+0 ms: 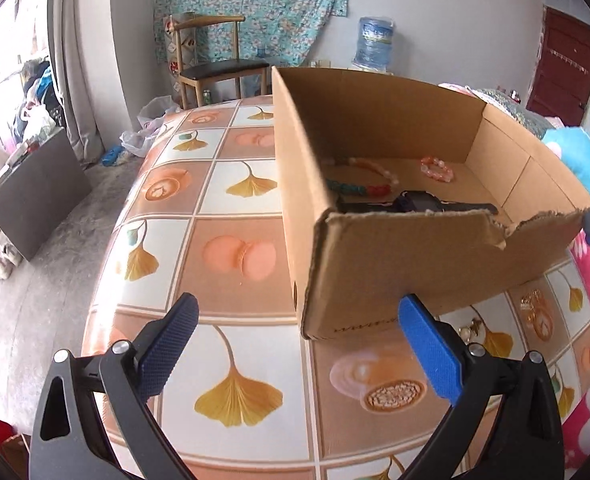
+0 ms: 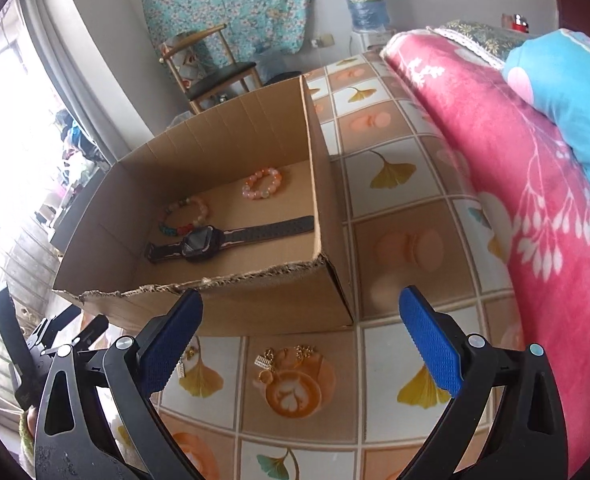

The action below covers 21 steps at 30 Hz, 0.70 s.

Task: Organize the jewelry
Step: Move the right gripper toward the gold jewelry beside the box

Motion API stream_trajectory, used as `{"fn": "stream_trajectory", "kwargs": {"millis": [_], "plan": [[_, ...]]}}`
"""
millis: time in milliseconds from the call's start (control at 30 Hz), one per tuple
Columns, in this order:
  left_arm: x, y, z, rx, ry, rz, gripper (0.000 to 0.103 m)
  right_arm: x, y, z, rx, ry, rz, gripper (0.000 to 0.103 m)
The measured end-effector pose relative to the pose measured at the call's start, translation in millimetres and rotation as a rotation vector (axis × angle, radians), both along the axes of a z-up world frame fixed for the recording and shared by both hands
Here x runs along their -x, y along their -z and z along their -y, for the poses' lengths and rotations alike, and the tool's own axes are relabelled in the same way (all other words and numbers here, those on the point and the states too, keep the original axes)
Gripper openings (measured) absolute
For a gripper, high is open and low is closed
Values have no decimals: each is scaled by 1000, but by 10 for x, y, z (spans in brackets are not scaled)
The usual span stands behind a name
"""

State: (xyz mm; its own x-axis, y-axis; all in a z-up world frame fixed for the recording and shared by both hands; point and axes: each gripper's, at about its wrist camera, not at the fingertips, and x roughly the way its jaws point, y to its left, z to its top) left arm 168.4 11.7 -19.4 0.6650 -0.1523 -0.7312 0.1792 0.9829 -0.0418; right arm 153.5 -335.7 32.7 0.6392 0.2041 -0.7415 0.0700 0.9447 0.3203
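Observation:
An open cardboard box (image 1: 415, 256) (image 2: 263, 296) stands on the patterned table. Inside lie a black watch (image 2: 215, 240) (image 1: 419, 202), a multicoloured bead bracelet (image 2: 185, 216) (image 1: 359, 184) and a pink-orange bead bracelet (image 2: 262, 183) (image 1: 437, 168). Small gold earrings (image 2: 271, 360) (image 1: 535, 308) lie on the table in front of the box. My left gripper (image 1: 295, 340) is open and empty, low over the table before the box's left corner. My right gripper (image 2: 301, 340) is open and empty, just above the earrings.
A pink floral blanket (image 2: 515, 200) and blue pillow (image 2: 567, 92) lie along the table's right side. A wooden chair (image 1: 219, 64) and water bottle (image 1: 375, 44) stand behind. The table's left edge drops to the floor (image 1: 35, 280).

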Motion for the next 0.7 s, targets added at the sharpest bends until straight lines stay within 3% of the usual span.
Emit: {"fn": "stream_trajectory", "kwargs": {"millis": [200, 333, 533, 700], "plan": [[-61, 27, -51, 28, -41, 2, 99, -12, -13, -22, -19, -25, 26, 95], [17, -4, -22, 14, -51, -10, 99, 72, -55, -53, 58, -67, 35, 95], [447, 88, 280, -28, 66, -98, 99, 399, 268, -354, 173, -241, -113, 95], [658, 276, 596, -106, 103, -133, 99, 617, 535, -605, 315, -298, -178, 95]]}}
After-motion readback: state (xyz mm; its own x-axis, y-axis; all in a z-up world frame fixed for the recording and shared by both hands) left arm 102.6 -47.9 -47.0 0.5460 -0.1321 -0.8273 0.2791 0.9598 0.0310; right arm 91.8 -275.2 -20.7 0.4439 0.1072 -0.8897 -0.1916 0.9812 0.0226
